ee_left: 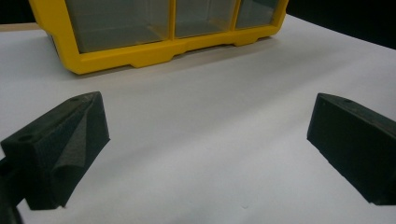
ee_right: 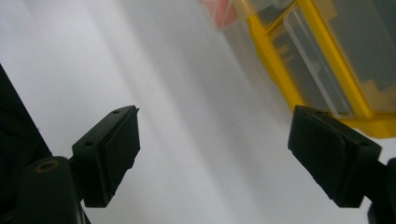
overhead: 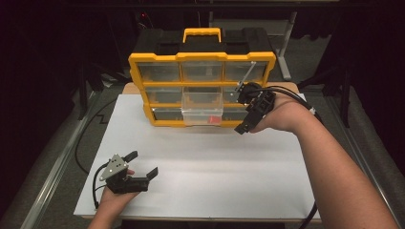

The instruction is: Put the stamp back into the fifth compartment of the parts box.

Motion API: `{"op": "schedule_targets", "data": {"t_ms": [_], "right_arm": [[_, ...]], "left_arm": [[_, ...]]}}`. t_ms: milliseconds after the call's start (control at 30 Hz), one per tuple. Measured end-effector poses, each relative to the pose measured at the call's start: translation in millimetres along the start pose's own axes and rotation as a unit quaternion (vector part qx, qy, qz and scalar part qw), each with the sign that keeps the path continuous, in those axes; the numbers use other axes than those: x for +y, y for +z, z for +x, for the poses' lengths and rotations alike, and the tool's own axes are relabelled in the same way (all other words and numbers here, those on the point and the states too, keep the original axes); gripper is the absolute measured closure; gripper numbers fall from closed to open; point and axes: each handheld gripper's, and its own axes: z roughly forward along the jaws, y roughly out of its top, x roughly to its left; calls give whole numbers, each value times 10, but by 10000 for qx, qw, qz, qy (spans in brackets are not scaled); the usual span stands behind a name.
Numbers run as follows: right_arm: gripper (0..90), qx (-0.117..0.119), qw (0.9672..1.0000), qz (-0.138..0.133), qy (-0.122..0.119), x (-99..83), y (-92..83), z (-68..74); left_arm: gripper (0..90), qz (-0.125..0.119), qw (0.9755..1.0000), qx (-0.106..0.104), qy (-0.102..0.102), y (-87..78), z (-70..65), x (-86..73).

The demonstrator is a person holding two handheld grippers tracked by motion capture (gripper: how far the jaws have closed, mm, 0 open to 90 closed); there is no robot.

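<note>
- Organizer (overhead: 202, 71), yellow frame with clear drawers, stands upright at the far edge of a white board (overhead: 200, 176); black case top with yellow handle (overhead: 202, 33).
- Bottom-middle drawer (overhead: 202, 113) is pulled out toward the person; something red (overhead: 214, 119) lies inside it.
- Board rests on a table; dark room all round, grey floor, metal rails at both sides, a black cable on the floor at left.
- Right gripper (overhead: 243, 107) sits just in front of the organizer's lower right corner, tilted; jaws wide apart, nothing between them.
- Left gripper (overhead: 142, 164) is low on the board's near left, well apart from the organizer; jaws spread, empty.
- Right gripper view: skewed close look at the drawer fronts and the red item (ee_right: 219, 11), blurred.
- Left gripper view: bare board between the pads and the organizer's bottom row (ee_left: 140, 51); the high view alone gives both forearms.
</note>
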Motion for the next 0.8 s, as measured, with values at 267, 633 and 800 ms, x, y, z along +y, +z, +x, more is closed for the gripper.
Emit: {"op": "schedule_targets", "data": {"t_ms": [267, 633, 800], "right_arm": [[136, 5, 9999, 83, 94, -264, 46, 23], [20, -53, 9991, 273, 315, -654, 150, 42], [0, -145, 9986, 359, 370, -771, 202, 49]], "left_arm": [[1, -5, 10000, 25, -15, 0, 8, -8], [1, 17, 10000, 28, -6, 1, 10, -7], [1, 38, 10000, 26, 4, 3, 7, -6]]}}
